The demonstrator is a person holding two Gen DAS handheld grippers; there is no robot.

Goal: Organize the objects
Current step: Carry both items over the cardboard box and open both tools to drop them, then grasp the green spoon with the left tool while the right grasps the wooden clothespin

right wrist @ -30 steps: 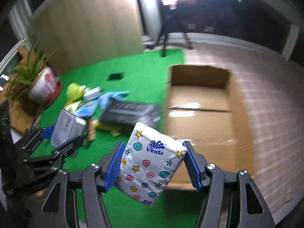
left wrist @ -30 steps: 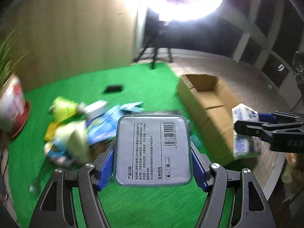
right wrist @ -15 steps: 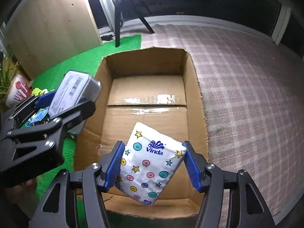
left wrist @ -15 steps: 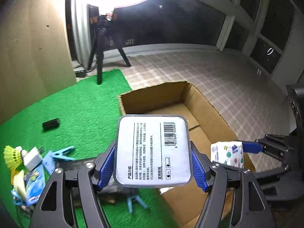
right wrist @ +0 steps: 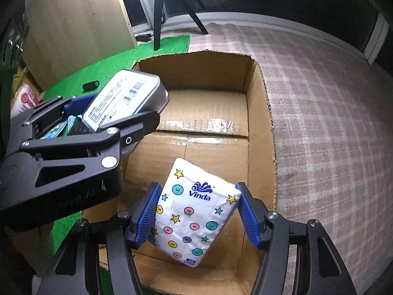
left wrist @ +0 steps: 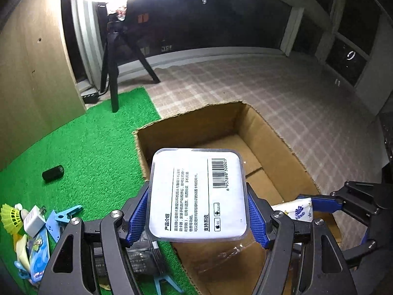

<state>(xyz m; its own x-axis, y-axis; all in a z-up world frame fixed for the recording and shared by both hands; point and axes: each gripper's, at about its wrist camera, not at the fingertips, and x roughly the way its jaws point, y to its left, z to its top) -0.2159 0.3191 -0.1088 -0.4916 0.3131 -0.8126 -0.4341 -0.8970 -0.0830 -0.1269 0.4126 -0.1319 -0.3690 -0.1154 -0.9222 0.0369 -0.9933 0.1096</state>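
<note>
Cardboard box [right wrist: 260, 113] below both loads. Left gripper [left wrist: 197, 212] clamped on labelled case [left wrist: 197, 194], right gripper [right wrist: 196, 215] clamped on tissue pack [right wrist: 194, 211], both over the opening. Risk: case clipping near wall on release, landing on turf [left wrist: 93, 147].

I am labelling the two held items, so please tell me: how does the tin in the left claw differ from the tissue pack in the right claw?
The tin is a rigid case with rounded corners; the tissue pack is a soft wrapper. The tin carries a plain white label with black text and a barcode; the pack shows coloured stars, dots and a blue Vinda logo. The tin sits square between its pads; the pack sits tilted. Both are gripped by blue pads above the open cardboard box.
</note>
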